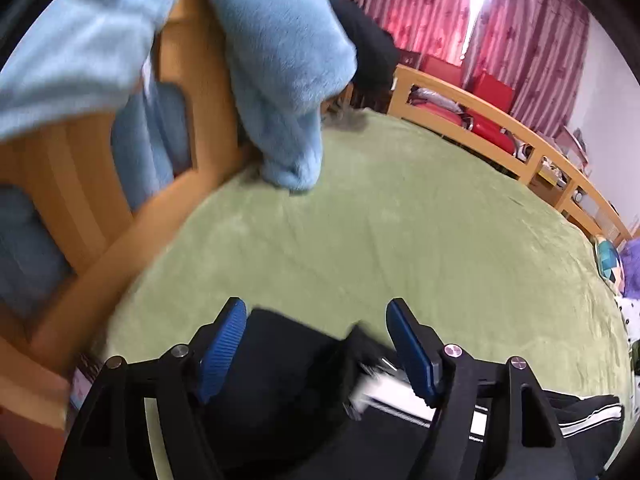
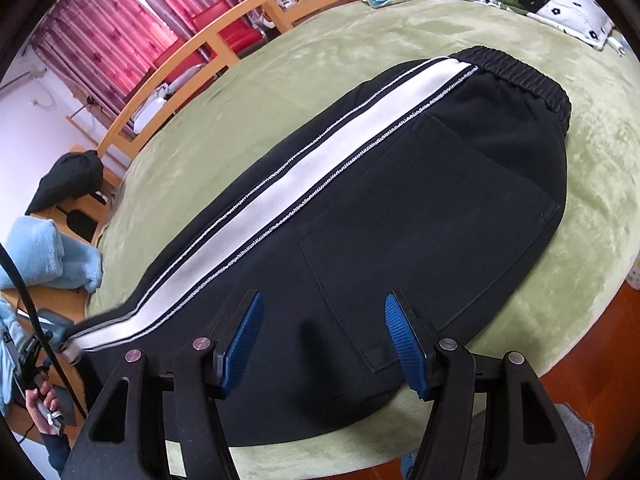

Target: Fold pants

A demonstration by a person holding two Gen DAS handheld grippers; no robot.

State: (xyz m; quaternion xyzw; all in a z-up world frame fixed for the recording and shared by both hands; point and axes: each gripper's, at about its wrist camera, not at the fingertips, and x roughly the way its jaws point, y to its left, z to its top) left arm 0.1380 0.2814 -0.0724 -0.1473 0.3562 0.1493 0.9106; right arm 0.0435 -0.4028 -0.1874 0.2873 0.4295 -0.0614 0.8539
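Black pants [image 2: 400,200] with a white side stripe [image 2: 304,184] lie flat on the green bed [image 2: 280,80], waistband far right. The right claw [image 2: 324,340] hovers wide over the near edge; the left claw [image 1: 316,344], also wide, frames the cuff end.
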